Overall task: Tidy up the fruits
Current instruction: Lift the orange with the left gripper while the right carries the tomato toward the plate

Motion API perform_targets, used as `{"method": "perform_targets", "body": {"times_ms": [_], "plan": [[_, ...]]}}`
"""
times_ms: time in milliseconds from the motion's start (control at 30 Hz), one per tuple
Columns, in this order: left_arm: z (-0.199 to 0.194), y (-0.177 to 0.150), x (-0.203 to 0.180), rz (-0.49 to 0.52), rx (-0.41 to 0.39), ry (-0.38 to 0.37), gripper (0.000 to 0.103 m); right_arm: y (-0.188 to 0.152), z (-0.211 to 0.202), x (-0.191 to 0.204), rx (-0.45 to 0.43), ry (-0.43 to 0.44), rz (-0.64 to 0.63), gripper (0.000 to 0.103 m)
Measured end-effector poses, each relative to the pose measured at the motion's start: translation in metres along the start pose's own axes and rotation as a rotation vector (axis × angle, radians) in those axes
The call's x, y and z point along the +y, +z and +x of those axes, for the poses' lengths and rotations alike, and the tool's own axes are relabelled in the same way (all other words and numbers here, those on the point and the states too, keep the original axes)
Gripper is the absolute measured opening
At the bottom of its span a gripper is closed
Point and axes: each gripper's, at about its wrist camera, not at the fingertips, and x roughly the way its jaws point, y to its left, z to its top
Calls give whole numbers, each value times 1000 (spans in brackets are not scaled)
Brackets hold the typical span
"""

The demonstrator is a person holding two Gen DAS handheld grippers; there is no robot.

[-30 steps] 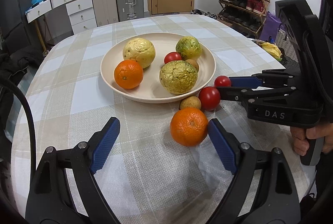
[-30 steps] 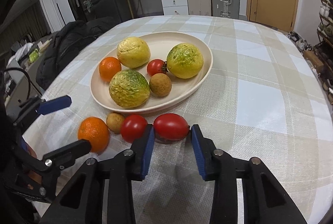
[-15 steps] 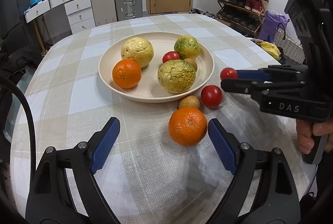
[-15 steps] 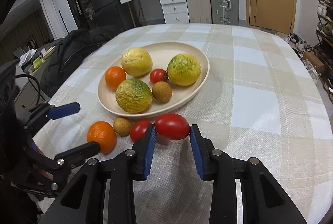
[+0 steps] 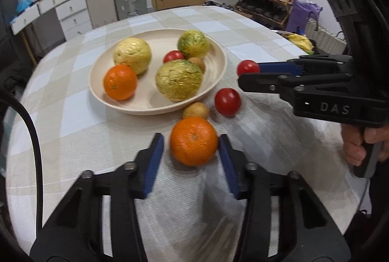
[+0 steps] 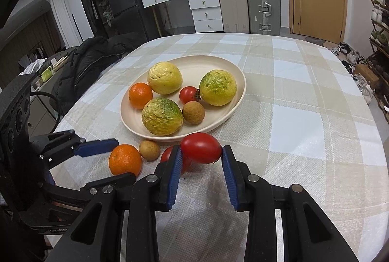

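Orange (image 5: 193, 140) between left claw (image 5: 192, 159) pads

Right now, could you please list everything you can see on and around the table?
plate: 1, cream, mid-table.
cloth: 1, beige-and-white check, covering the table.
wrinkled fruits: 3, yellow-green, on the plate.
oranges: 2, orange; one on the plate, one on the cloth.
tomatoes: 3, red; one on the plate, one on the cloth, one held.
brown fruits: 2, tan; one on the plate, one on the cloth by the rim.
suitcases: 3, beige, silver, teal; far wall.
jacket: 1, black, beside the table.
left gripper: black, blue pads; jaws just closing around the cloth's orange, one pad not yet touching.
right gripper: black, blue pads; shut on a tomato.
hand: 1, on the right gripper's handle.
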Motion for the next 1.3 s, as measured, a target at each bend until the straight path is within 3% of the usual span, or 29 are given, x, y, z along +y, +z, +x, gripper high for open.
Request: {"method": "perform_targets", "body": {"times_ms": [367, 800, 1300], "plan": [[-13, 1, 9, -49, -61, -18, 38, 2, -6, -3, -36, -3, -3, 34], [-36, 10, 23, -89, -160, 42, 38, 5, -19, -5, -102, 23, 10, 34], [-31, 33, 40, -130, -188, 77, 38, 18, -18, 1, -128, 37, 2, 34]]}}
